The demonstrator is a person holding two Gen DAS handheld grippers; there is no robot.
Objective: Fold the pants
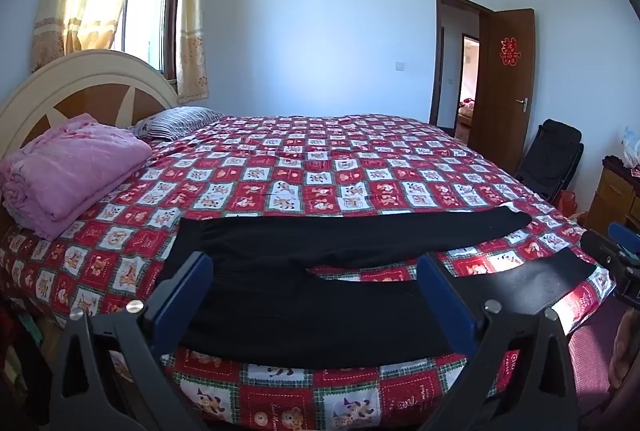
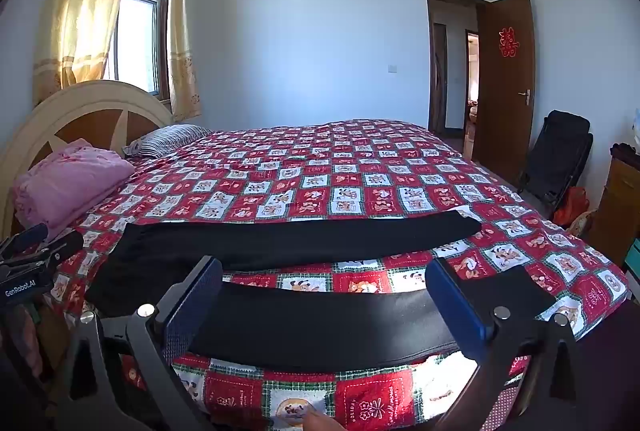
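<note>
black pants (image 1: 304,271) lie flat and unfolded along the near edge of the bed (image 1: 360,159), waist toward the headboard end, the two legs spread apart in a narrow v with a strip of the red checked quilt (image 1: 248,175) showing between them. the far leg runs out toward the foot of the bed; the near leg lies close to the mattress edge. the left gripper (image 1: 316,295) hangs above the waist and upper legs, its blue fingers (image 1: 188,295) wide apart and holding nothing. the right gripper (image 2: 324,295) hangs above the near leg, its fingers (image 2: 452,299) equally wide and empty. neither looks to be touching the cloth, though the exact height cannot be told. by this showing the folding has not begun: no leg is laid over the other, no crease is made, and every fold is still to do. a folded pink blanket (image 1: 68,171) and a striped pillow (image 1: 180,121) rest near the headboard (image 1: 80,87), well apart from the pants.
</note>
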